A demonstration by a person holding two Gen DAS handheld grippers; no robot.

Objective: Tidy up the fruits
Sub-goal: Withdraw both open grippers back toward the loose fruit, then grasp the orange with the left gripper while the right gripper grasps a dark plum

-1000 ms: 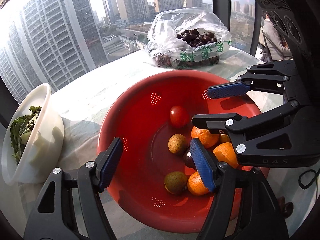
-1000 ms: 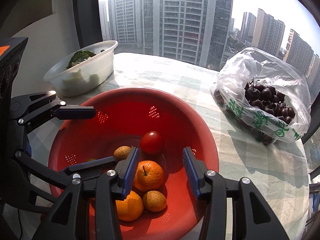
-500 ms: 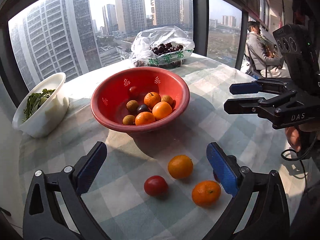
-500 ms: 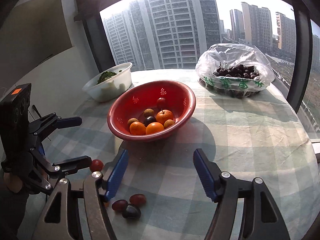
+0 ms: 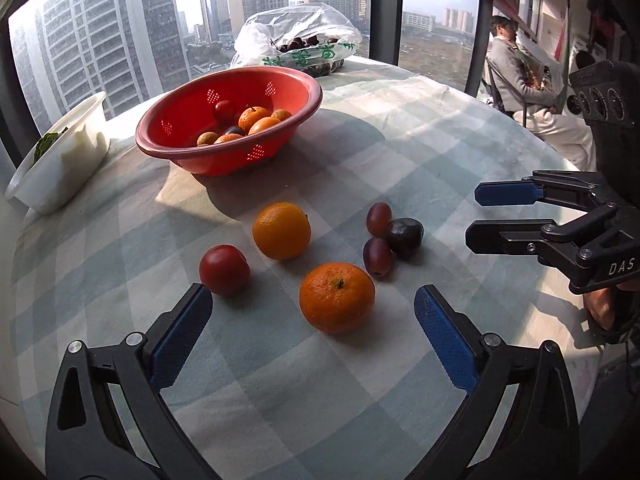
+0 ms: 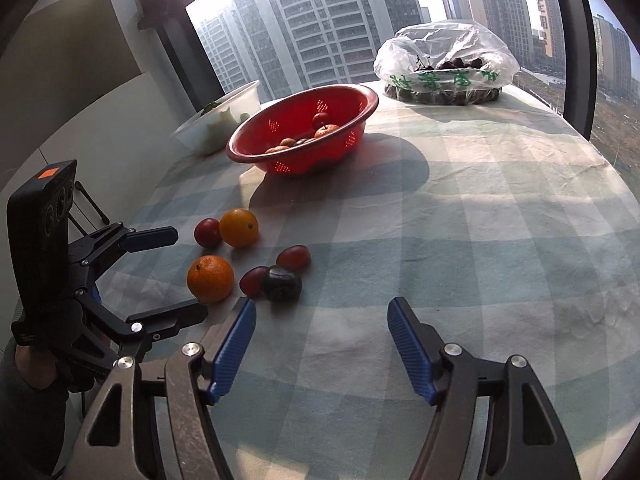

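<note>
Loose fruit lies on the checked cloth: a stemmed tangerine (image 5: 337, 297), a smooth orange (image 5: 281, 230), a red tomato (image 5: 224, 269), a dark plum (image 5: 405, 232) and two small reddish fruits (image 5: 377, 256). My left gripper (image 5: 312, 289) stands wide open just short of the tangerine, holding nothing. My right gripper (image 6: 322, 303) is open and empty, with the plum (image 6: 282, 282) just beyond its left finger. The red colander (image 5: 304, 92) farther back holds several oranges, brown fruits and a tomato. Each gripper shows in the other's view: right gripper (image 5: 474, 216), left gripper (image 6: 190, 273).
A white bowl of greens (image 5: 60, 168) stands left of the colander. A plastic bag of dark cherries (image 5: 296, 40) sits at the far edge by the window. A person (image 5: 520, 76) sits beyond the table's right side. Bare cloth (image 6: 500, 240) stretches to the right.
Both grippers have pulled back from over the colander to the near part of the table. Their jaws have widened. The loose fruit on the cloth has come into view.
</note>
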